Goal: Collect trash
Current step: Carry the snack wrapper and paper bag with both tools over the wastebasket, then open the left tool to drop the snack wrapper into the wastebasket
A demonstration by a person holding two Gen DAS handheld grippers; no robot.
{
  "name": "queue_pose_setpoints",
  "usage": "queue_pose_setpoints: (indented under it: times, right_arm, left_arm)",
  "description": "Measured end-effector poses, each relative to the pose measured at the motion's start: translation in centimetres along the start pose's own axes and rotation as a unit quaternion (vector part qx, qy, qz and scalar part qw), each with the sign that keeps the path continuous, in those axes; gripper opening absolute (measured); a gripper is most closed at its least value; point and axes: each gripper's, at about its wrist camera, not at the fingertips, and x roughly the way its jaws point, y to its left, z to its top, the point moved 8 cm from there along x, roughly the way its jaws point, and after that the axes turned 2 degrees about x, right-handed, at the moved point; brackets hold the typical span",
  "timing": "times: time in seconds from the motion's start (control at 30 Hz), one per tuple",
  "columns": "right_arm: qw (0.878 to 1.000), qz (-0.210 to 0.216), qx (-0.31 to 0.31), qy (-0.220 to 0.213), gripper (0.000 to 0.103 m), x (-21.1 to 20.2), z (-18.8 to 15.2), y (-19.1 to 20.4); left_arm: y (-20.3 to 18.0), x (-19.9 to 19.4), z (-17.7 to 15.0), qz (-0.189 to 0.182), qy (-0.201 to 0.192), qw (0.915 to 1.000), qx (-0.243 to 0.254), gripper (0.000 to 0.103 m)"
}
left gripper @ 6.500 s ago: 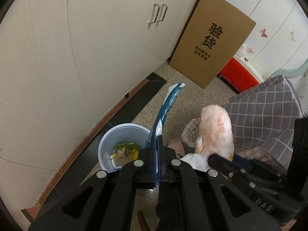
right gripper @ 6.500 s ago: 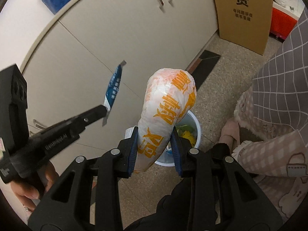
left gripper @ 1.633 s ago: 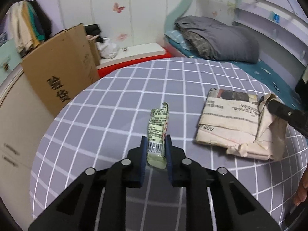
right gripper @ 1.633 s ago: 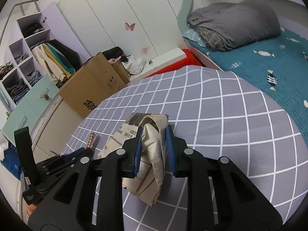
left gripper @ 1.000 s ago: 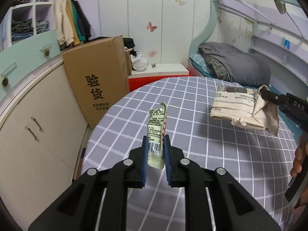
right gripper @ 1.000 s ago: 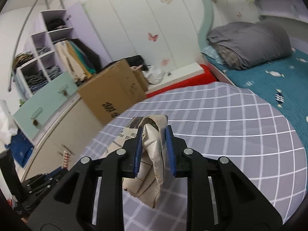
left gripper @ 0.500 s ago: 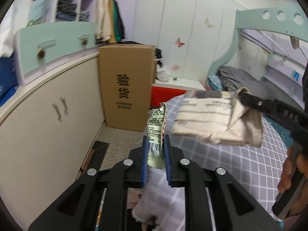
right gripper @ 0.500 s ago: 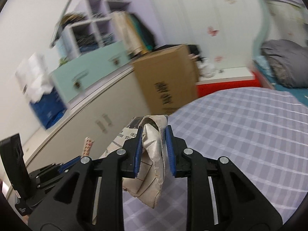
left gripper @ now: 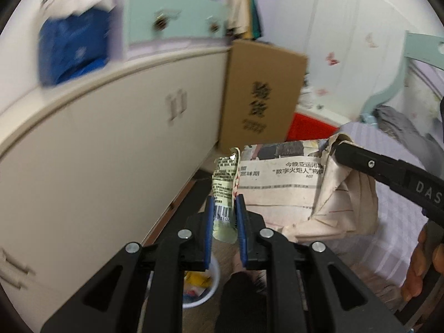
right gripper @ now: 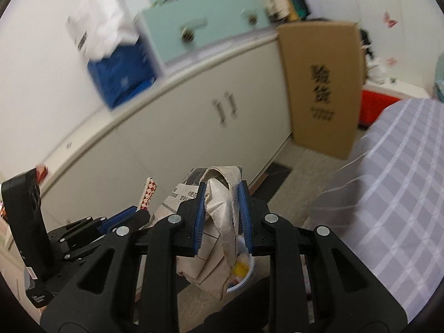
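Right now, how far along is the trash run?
Done: some trash already lies in the white bin on the floor. In hand: the left gripper clamps a green wrapper; the right gripper clamps a crumpled newspaper. Left: bring both over the bin and release them.

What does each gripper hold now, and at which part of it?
The left gripper pinches a green wrapper near its lower barcode end. The right gripper clamps a crumpled fold of the newspaper.
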Motion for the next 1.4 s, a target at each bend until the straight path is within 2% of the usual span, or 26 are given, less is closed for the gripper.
queue_pose_setpoints:
  times: [0.17,0.3,0.6,0.8,0.9,0.97,1.03,1.17,1.4]
  right_arm:
    - [0.999,-0.012,-0.022,0.044,0.023,4.6,-3.3,2.2]
    - [0.997,-0.026,-0.029,0.070,0.023,7.4,-5.1,2.3]
    - [0.993,-0.072,-0.018,0.087,0.023,10.0,-6.1,-0.8]
    - [0.992,-0.096,-0.014,0.074,0.023,10.8,-5.8,-2.2]
    - [0.992,-0.099,-0.011,0.071,0.023,11.0,-5.8,-2.6]
    - [0.992,-0.097,-0.010,0.073,0.023,11.3,-5.8,-2.7]
    - [0.993,-0.094,-0.010,0.078,0.023,11.4,-6.1,-2.6]
    - [0.993,-0.085,-0.010,0.086,0.023,11.8,-6.7,-2.2]
    - [0.992,-0.072,-0.016,0.102,0.023,12.7,-7.9,-0.9]
  left_arm:
    - [4.6,2.3,-3.5,0.024,0.036,0.9987,-0.028,0.015]
    - [7.4,4.9,-6.2,0.035,0.070,0.9956,-0.052,0.015]
    - [9.3,10.4,-9.0,0.035,0.119,0.9894,-0.075,0.015]
    - [9.2,12.3,-10.0,0.039,0.135,0.9871,-0.076,0.016]
    - [9.5,13.1,-10.3,0.043,0.142,0.9854,-0.084,0.023]
    - [9.6,13.7,-10.5,0.043,0.152,0.9831,-0.094,0.048]
    - [9.9,13.8,-10.6,0.050,0.150,0.9821,-0.102,0.062]
    - [10.4,13.7,-10.8,0.050,0.147,0.9807,-0.118,0.068]
    - [11.0,13.3,-10.9,0.060,0.145,0.9795,-0.126,0.072]
